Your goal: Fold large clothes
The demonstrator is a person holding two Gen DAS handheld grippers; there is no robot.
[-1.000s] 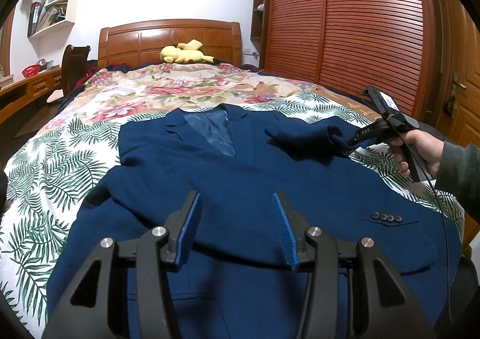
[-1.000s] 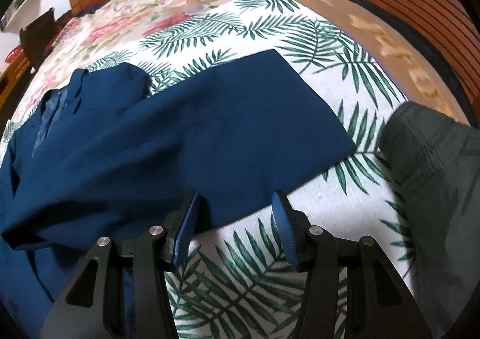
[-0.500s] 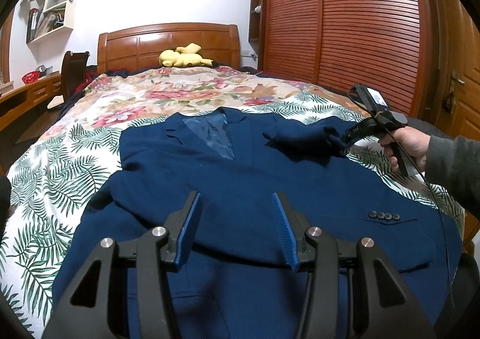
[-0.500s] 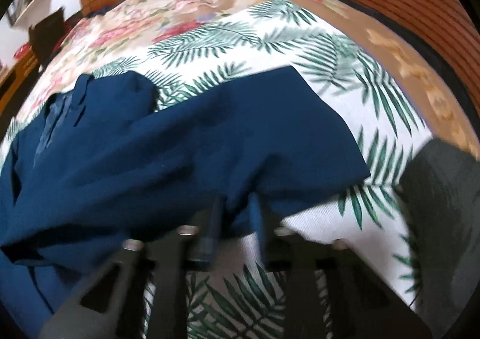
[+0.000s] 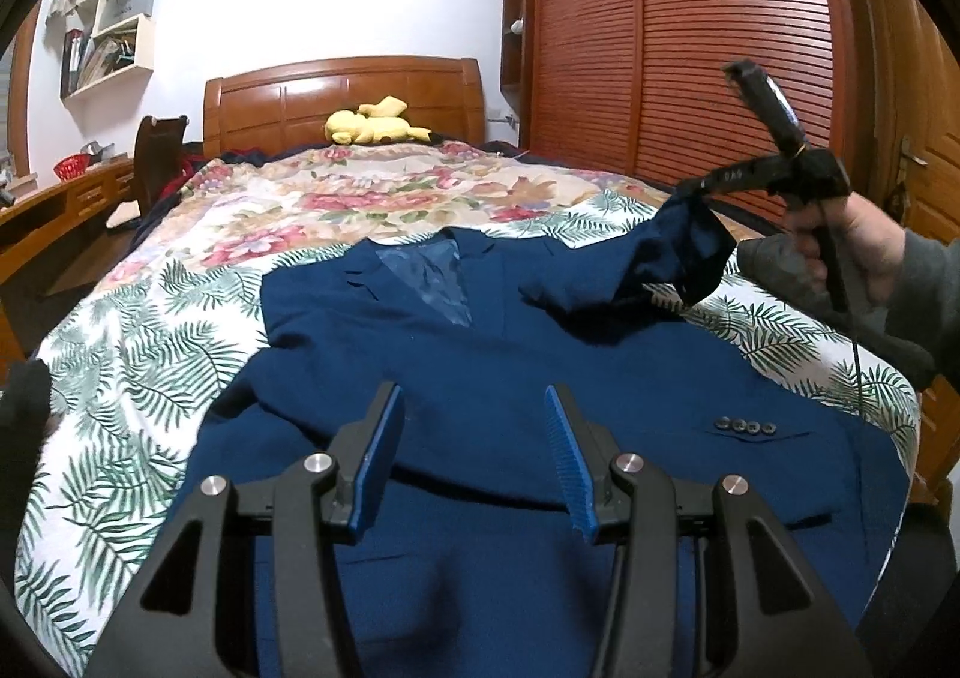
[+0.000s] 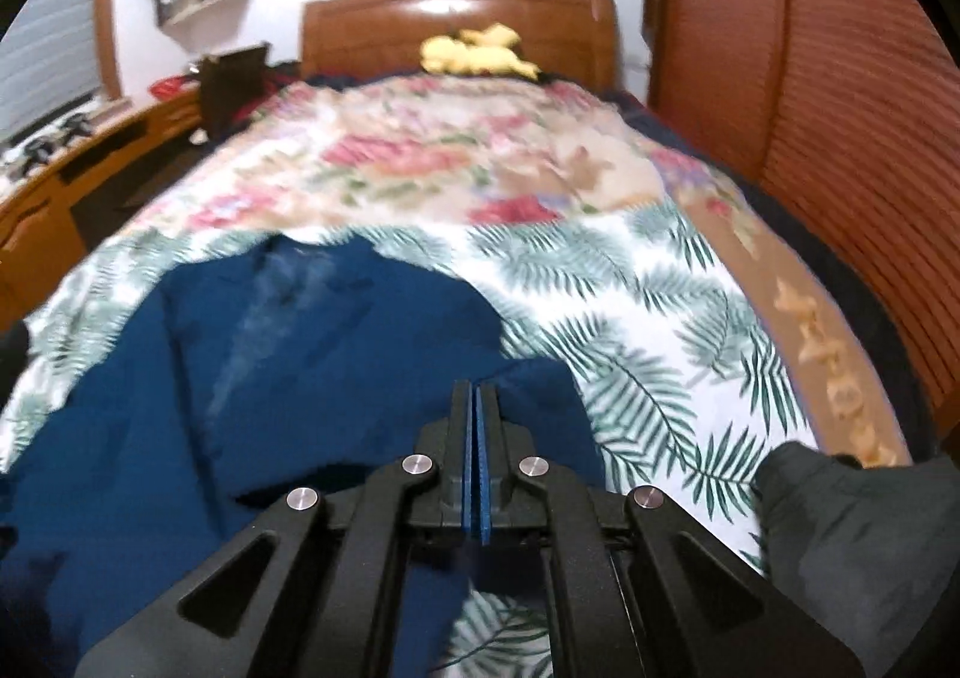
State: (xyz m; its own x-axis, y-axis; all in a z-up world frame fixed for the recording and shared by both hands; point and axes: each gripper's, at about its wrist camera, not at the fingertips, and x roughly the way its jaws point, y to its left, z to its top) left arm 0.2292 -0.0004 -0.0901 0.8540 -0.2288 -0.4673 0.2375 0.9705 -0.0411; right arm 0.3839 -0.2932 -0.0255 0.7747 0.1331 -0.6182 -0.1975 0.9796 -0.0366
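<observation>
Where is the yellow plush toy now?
In the left wrist view, the yellow plush toy lies at the far end of the bed, against the wooden headboard.

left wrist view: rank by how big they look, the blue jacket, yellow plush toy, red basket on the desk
1. blue jacket, by far the largest, though also nearest the camera
2. yellow plush toy
3. red basket, smallest; both far off, so true sizes are unsure

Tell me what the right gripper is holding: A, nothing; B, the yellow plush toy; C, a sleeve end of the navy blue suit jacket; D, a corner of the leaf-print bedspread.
C: the right gripper has its jaws shut on the sleeve end of the navy blue suit jacket, lifted off the leaf-print bedspread.
</observation>
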